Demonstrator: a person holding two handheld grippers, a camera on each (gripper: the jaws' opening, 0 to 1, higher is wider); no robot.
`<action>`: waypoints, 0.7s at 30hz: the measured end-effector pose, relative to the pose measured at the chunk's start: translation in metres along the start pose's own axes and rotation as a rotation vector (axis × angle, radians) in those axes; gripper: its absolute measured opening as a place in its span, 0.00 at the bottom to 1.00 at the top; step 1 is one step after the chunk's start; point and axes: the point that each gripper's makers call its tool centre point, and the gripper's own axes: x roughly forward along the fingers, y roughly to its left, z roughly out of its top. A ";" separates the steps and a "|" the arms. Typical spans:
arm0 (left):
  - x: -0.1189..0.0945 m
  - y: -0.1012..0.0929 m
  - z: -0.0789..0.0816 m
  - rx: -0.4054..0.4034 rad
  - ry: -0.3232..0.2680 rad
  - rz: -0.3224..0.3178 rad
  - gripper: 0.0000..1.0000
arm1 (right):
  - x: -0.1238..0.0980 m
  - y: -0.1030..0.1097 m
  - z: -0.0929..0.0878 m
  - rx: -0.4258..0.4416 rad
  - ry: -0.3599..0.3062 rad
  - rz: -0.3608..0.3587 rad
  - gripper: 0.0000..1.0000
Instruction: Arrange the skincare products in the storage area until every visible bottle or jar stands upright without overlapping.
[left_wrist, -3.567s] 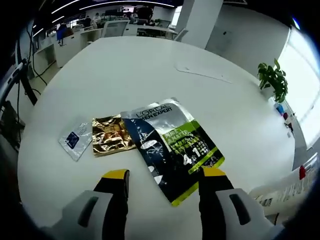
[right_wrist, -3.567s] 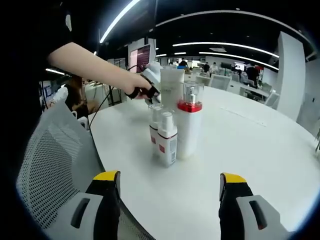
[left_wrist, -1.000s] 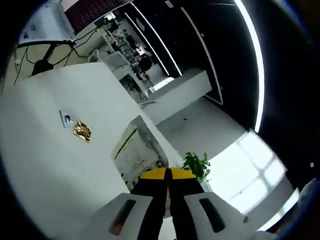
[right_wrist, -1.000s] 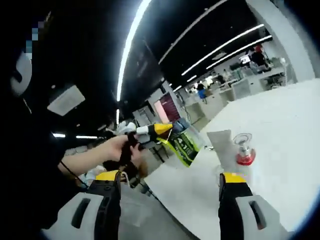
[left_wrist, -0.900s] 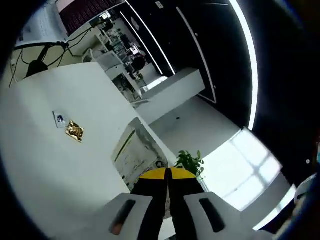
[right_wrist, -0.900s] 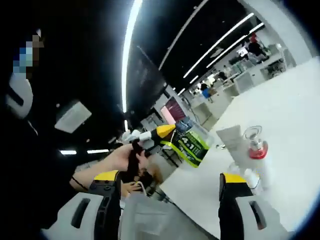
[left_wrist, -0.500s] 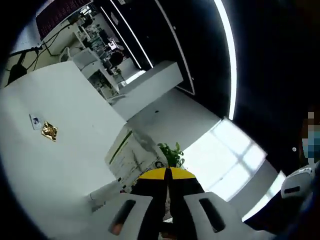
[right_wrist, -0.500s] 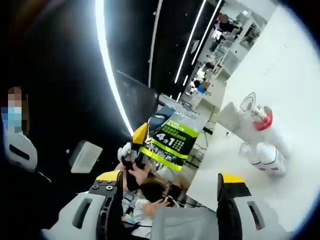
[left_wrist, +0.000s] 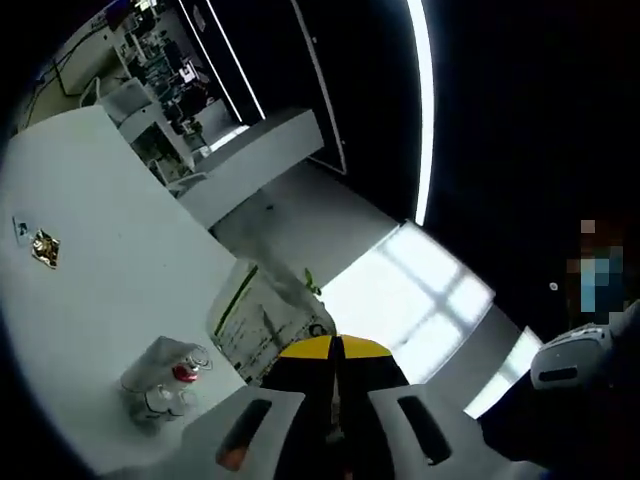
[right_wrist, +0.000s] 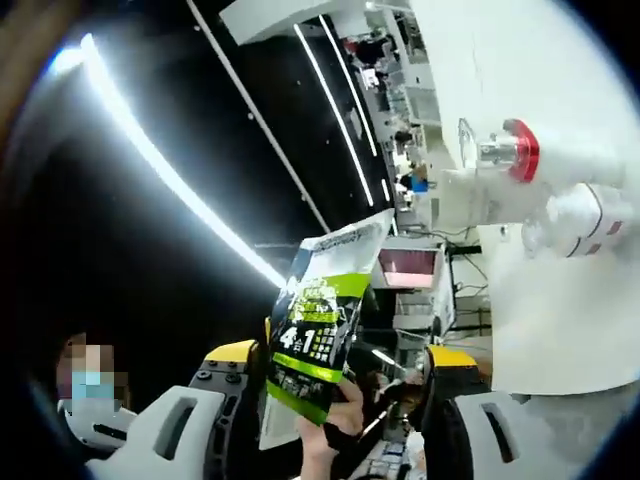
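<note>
The left tongs (left_wrist: 336, 350) are pinching the thin, floppy sheet-mask sachet (left_wrist: 262, 318) by one edge, holding it in the air above the desk (left_wrist: 70, 280). The right tongs (right_wrist: 340, 362) are hanging spread and empty; the bottles (right_wrist: 560, 195) are standing clustered on the desk.

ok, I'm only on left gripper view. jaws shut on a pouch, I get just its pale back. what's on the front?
Observer: In right gripper view the pouch front is dark with a green band and a large "4 1".
Operator: right gripper busy?
Observer: No. The right gripper has its jaws apart, gripping nothing.
Operator: bottles are tiny for me. standing?
Observer: Yes. The tall bottle with the red collar and the small bottle with a red label mark stand on their bases, side by side on the table.
</note>
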 end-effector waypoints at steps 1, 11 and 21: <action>0.001 0.000 -0.002 0.004 0.009 0.003 0.04 | 0.001 0.004 0.000 -0.007 0.003 0.014 0.63; 0.005 -0.013 -0.025 0.060 0.055 0.036 0.04 | -0.016 0.018 0.021 -0.271 -0.062 0.034 0.07; -0.009 0.010 -0.029 0.096 0.115 0.099 0.04 | -0.026 0.035 0.028 -0.501 0.007 -0.047 0.00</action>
